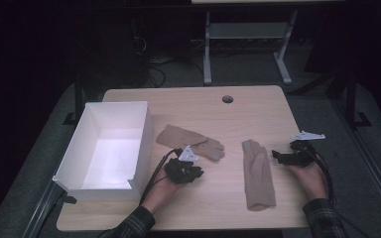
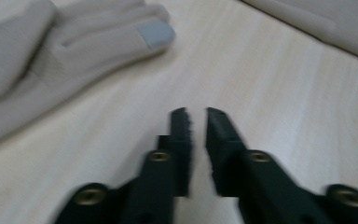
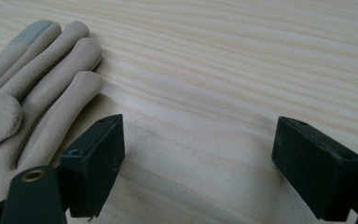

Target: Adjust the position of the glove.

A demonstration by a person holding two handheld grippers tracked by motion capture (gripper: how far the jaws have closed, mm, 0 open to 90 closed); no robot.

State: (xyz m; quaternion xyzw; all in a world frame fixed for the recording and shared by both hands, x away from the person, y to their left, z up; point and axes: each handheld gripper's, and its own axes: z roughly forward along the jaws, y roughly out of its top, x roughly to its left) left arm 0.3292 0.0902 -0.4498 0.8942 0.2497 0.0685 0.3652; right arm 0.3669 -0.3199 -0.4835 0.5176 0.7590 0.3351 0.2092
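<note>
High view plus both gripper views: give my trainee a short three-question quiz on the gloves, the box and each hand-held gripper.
1. True or false: the white box on the table has a glove in it.
2. Which hand-held gripper has its jaws wide apart: A) left hand-held gripper B) right hand-held gripper?
3. What colour is the patch on the fingertip of the right glove?

Key
1. False. Both the left glove and the right glove lie on the table outside the box.
2. B. The left one's jaws are nearly together with nothing between them.
3. Grey.
</note>
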